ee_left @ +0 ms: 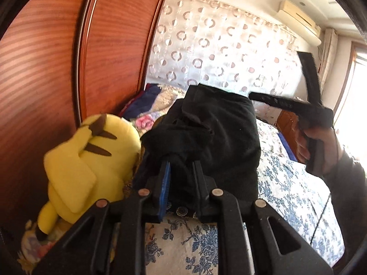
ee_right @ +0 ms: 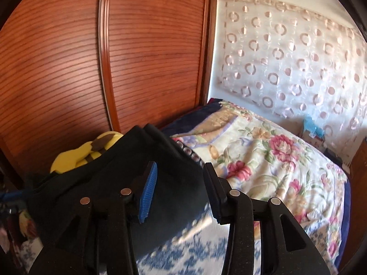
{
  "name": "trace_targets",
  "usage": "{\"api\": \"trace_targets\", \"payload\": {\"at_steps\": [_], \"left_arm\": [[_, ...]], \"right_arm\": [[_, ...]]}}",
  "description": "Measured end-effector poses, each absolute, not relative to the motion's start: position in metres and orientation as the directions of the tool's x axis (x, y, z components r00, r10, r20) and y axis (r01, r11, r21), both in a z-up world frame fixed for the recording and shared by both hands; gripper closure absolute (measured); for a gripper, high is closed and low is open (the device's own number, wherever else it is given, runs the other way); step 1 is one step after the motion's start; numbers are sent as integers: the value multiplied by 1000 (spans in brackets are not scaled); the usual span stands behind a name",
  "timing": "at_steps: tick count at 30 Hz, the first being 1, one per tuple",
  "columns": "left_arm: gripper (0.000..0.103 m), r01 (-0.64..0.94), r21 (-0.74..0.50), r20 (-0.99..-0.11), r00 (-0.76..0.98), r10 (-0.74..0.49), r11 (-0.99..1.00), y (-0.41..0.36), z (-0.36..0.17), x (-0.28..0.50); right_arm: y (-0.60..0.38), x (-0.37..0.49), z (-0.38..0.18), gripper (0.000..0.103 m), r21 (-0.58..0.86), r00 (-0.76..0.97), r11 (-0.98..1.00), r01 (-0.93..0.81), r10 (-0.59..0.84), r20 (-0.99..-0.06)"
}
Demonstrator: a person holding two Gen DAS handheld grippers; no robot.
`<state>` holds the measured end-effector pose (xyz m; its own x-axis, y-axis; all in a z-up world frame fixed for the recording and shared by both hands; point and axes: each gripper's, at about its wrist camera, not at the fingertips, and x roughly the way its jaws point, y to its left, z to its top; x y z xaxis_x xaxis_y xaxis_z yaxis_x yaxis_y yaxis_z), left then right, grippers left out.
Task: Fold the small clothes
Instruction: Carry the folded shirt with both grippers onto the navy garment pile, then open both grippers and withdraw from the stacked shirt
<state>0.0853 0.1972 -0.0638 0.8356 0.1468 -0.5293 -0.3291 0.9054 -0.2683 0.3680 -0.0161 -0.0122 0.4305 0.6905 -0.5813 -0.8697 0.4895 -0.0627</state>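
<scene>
1. A home bedroom: a bed [ee_right: 188,249] under blue-flowered sheet, a floral quilt [ee_right: 270,160] beside it
2. Wooden wardrobe [ee_right: 146,52], patterned curtain [ee_right: 298,57], air conditioner [ee_left: 300,20] (wall-mounted), yellow plush toy [ee_left: 91,155]

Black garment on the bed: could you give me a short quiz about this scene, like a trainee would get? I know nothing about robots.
1. True or false: the left claw is pinching the black garment.
2. What lies next to the garment, by the wooden wardrobe? A) a yellow plush toy B) a red ball C) a book
3. Fill in: the right claw has its jaws ____ (open or shut).

Key: 1 true; 2 A; 3 open, with the pads pressing on nothing.
</scene>
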Motion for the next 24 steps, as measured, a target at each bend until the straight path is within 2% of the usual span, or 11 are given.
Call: {"api": "trace_targets", "payload": {"at_steps": [11, 13, 15, 18, 24], "left_arm": [[86, -265, -176, -505, 851, 143, 948, 145, -36, 77], [86, -239, -160, -513, 849, 127, 958, 133, -34, 79], [86, -215, -155, -520, 848, 105, 964, 120, -31, 79], [86, -195, -118, -526, 844, 105, 974, 99, -26, 78], [86, -133, -100, -529, 847, 60, 986, 63, -19, 74]], "right_arm": [[-130, 282, -5, 59, 18, 471, 564, -826, 707, -528], [-149, 271, -2, 56, 29, 489, 585, -810, 702, -518], [-166, 261, 0, 45, 37, 499, 597, -801, 701, -510], [-191, 245, 2, 35, 39, 527, 626, -779, 687, -500], [-237, 214, 4, 34, 57, 570, 674, -737, 664, -484]]}}
